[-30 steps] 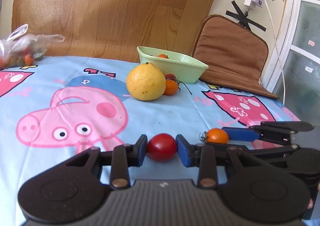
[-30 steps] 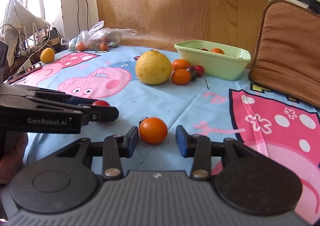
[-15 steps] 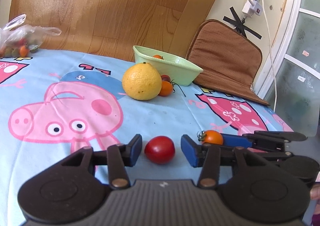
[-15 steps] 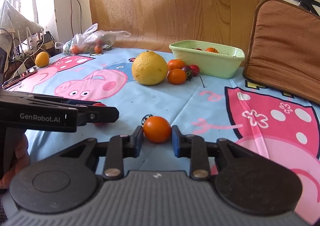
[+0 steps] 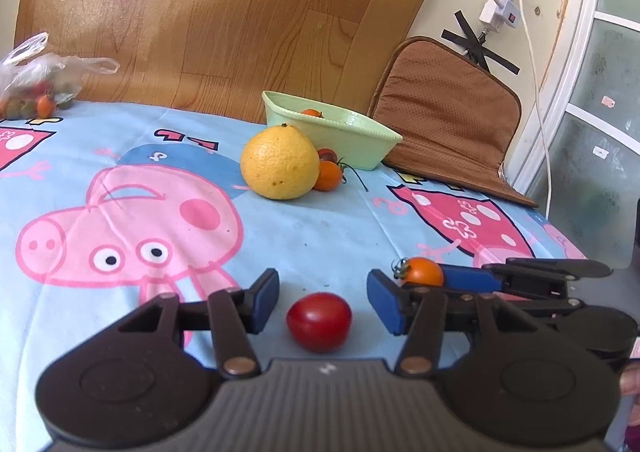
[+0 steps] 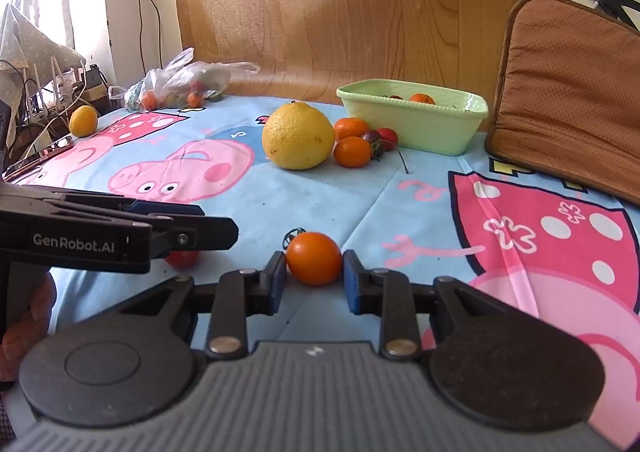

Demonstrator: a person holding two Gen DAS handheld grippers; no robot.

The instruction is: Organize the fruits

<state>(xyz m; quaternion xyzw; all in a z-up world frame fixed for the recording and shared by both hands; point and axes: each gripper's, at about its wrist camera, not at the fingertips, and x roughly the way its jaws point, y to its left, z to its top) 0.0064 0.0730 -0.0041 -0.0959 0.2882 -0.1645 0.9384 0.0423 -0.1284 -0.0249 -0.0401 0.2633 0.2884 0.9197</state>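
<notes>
Bench under cartoon-pig cloth [image 5: 304,236], wood-grain panel [image 5: 224,12] behind. Left tool [image 5: 323,298] opening, red tomato [image 5: 319,321] loose between; right tool [image 6: 314,277] clamping orange tomato [image 6: 314,258].

Black tool [image 5: 323,294], blue pads [image 5: 382,300], brass rivets

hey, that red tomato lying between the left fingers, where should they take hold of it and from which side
Grip the red tomato across its widest middle, coming in low from the near side as the left gripper now points. It is smooth and round, lying on the cloth, with opening fingers clear on both sides.
</notes>
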